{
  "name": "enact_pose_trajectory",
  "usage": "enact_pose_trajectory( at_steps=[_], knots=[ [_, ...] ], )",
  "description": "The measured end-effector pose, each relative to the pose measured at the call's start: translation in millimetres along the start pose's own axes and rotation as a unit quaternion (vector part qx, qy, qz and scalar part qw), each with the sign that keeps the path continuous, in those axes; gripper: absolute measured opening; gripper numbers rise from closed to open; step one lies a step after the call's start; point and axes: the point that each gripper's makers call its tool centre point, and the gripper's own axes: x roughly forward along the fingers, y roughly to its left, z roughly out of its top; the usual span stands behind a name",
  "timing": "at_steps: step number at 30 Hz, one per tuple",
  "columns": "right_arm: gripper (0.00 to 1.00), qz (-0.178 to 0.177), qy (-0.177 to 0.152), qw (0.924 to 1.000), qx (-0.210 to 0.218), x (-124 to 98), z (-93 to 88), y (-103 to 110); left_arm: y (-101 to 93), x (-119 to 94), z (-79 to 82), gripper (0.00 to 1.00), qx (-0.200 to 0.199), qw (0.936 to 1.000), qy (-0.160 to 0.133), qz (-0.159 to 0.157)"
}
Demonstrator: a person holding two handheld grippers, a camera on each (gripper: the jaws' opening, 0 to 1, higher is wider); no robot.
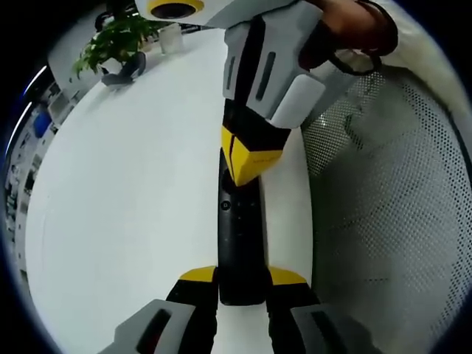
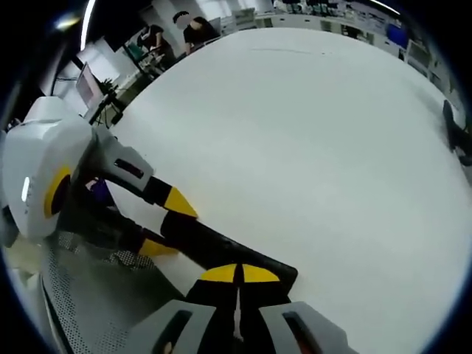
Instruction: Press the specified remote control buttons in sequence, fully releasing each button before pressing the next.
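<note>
A black remote (image 1: 240, 236) lies lengthwise on the white table (image 1: 133, 192), close to its edge. My left gripper (image 1: 242, 276) is shut on the remote's near end, one yellow tip on each side. My right gripper (image 1: 248, 156) comes down from above, shut, with its joined yellow tips on the remote's far end, just beyond a small round button (image 1: 225, 206). In the right gripper view, my right gripper (image 2: 240, 273) has its tips together on the remote (image 2: 214, 247), and the left gripper (image 2: 168, 225) clamps the other end.
A white mesh chair (image 1: 383, 206) stands right against the table edge beside the remote. A potted plant (image 1: 118, 40) and a dark object (image 1: 125, 72) sit at the table's far end. People (image 2: 195, 29) and a monitor (image 2: 88, 85) are beyond the table (image 2: 310, 133).
</note>
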Motion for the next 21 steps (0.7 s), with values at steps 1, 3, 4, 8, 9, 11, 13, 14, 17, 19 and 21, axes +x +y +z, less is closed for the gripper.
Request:
enact_pose_trajectory(
  at_steps=[1, 3, 4, 8, 9, 11, 13, 14, 17, 19, 21],
  knots=[
    [0.0, 0.003, 0.0, 1.0, 0.004, -0.1, 0.3, -0.9, 0.0, 0.0, 0.0, 0.23, 0.0, 1.0, -0.001, 0.0],
    [0.0, 0.006, 0.002, 1.0, 0.005, -0.1, 0.4, -0.4, 0.1, -0.1, -0.1, 0.22, 0.0, 1.0, -0.002, 0.0],
    [0.0, 0.006, 0.004, 1.0, 0.005, 0.0, 0.4, -0.2, 0.2, -0.1, -0.1, 0.22, 0.0, 1.0, -0.002, 0.0],
    [0.0, 0.013, -0.003, 0.9999, 0.004, -1.2, 7.8, 2.9, 0.0, 0.0, 0.0, 0.22, 0.001, 1.0, 0.0, -0.001],
    [0.0, 0.017, -0.005, 0.9998, 0.006, -1.3, 9.8, 4.6, 0.0, 0.1, -0.1, 0.22, 0.001, 1.0, 0.0, -0.001],
    [0.0, 0.025, -0.005, 0.9996, 0.009, 0.4, 12.2, 6.8, 0.0, 0.1, -0.1, 0.22, 0.0, 1.0, 0.0, 0.0],
    [0.0, 0.025, -0.002, 0.9997, 0.007, 3.8, 13.5, 7.7, 0.1, 0.0, -0.2, 0.22, -0.001, 1.0, -0.002, 0.0],
    [0.0, 0.026, 0.002, 0.9996, 0.006, 5.7, 13.6, 7.9, 0.0, 0.0, -0.1, 0.22, -0.002, 1.0, -0.002, 0.0],
    [0.0, 0.033, 0.007, 0.9994, 0.009, 8.6, 14.5, 10.3, 0.2, 0.1, -0.1, 0.22, -0.002, 1.0, -0.002, 0.001],
    [0.0, 0.033, 0.008, 0.9994, 0.007, 9.3, 15.3, 11.3, 0.2, 0.1, -0.1, 0.22, -0.002, 1.0, -0.002, 0.001],
    [0.0, 0.035, 0.008, 0.9993, 0.006, 9.8, 16.6, 11.7, 0.3, 0.0, 0.1, 0.22, -0.003, 1.0, -0.003, 0.0]
  ],
)
